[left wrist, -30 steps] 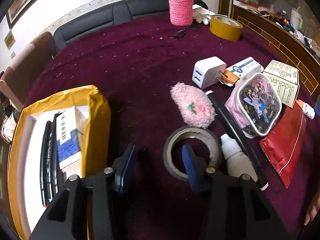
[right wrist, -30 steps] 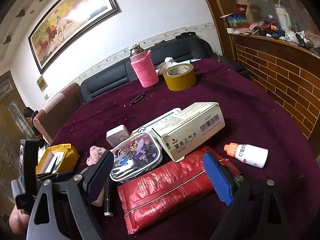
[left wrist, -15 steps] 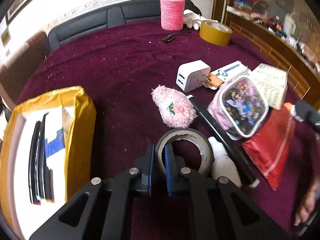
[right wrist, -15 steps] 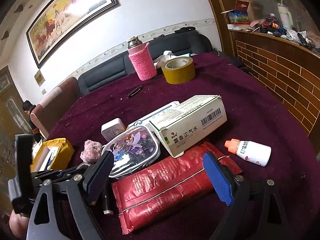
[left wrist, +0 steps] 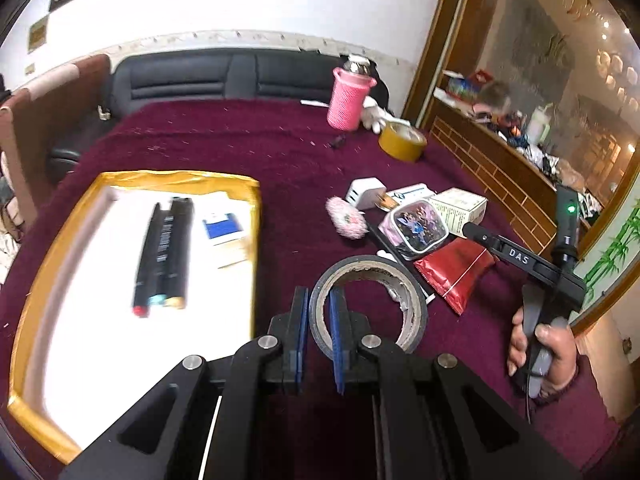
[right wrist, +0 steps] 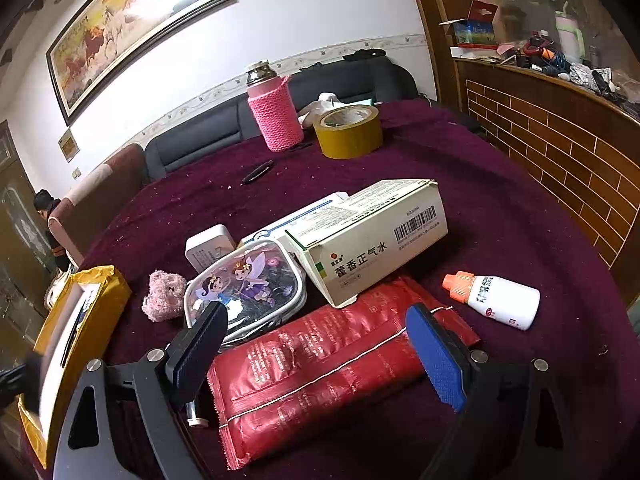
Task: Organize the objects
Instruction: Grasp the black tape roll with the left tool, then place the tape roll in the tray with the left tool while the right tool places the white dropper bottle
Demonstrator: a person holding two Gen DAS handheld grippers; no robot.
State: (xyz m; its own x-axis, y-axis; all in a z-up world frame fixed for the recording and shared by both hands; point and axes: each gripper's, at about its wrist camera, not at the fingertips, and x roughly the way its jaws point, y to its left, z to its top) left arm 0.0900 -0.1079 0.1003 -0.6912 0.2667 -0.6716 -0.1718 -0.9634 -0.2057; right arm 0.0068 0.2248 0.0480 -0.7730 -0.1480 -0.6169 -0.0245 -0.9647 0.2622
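Note:
My left gripper [left wrist: 319,320] is shut on the wall of a grey tape roll [left wrist: 400,280] and holds it lifted above the maroon table, just right of the yellow-rimmed box [left wrist: 256,216] that holds black markers [left wrist: 160,248]. My right gripper [right wrist: 320,344] is open and empty over a red packet [right wrist: 320,372]. It also shows in the left wrist view [left wrist: 520,260], held by a hand. A fairy pouch [right wrist: 248,284], a white medicine box [right wrist: 376,240], a white dropper bottle [right wrist: 496,300] and a pink fluffy item [right wrist: 164,296] lie around it.
A pink knit-covered flask [right wrist: 276,120] and a yellow tape roll [right wrist: 348,128] stand at the table's far side. A white charger [right wrist: 208,248] lies behind the pouch. A brick-faced counter [right wrist: 560,140] runs along the right. A dark sofa [left wrist: 200,80] is behind.
My left gripper has lifted the grey tape roll off the table and swung left toward the yellow box. The right gripper stays open over the red packet.

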